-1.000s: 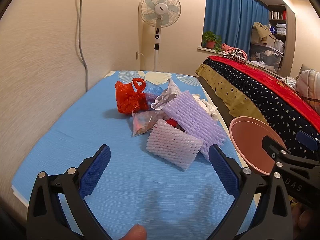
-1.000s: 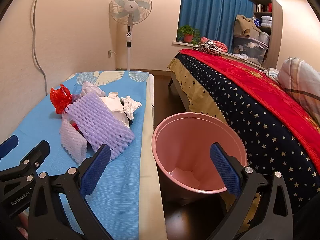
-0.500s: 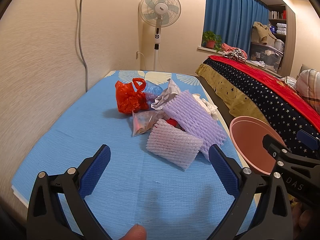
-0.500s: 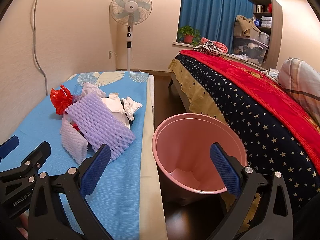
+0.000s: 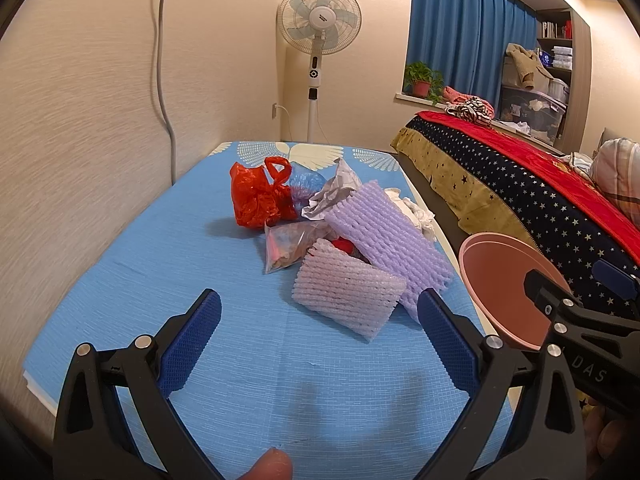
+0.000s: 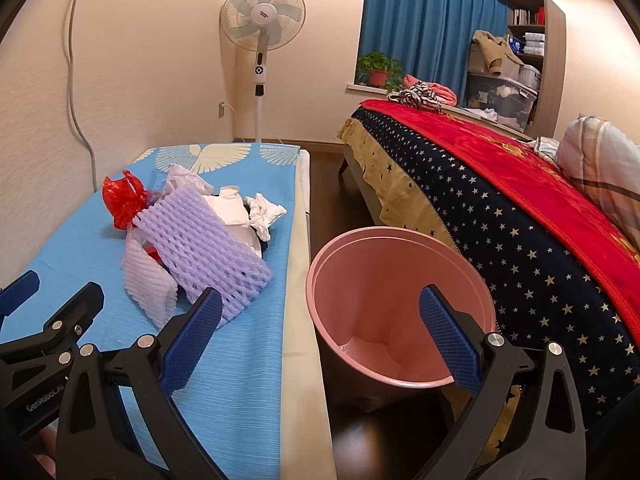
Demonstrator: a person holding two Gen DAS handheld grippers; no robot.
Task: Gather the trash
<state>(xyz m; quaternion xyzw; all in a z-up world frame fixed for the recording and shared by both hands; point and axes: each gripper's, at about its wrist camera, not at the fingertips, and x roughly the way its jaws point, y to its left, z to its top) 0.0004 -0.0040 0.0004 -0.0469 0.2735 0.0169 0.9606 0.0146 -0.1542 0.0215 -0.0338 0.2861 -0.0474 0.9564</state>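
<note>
1. Your left hand-held gripper (image 5: 318, 340) hung spread wide and empty over the table (image 5: 140, 280).
2. Trash pile (image 5: 340, 240) lay at its 12 o'clock.
3. Your right hand-held gripper (image 6: 320, 340) gaped empty, pink bin (image 6: 400, 304) at 12 o'clock.

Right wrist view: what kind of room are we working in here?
Most likely a bedroom at home: a bed with a starry blanket, a standing fan by the wall, and blue curtains over a window sill.

Right tool (image 6: 320, 334) spread wide, empty, above pink bin (image 6: 400, 280); trash pile (image 6: 192, 236) left.
</note>
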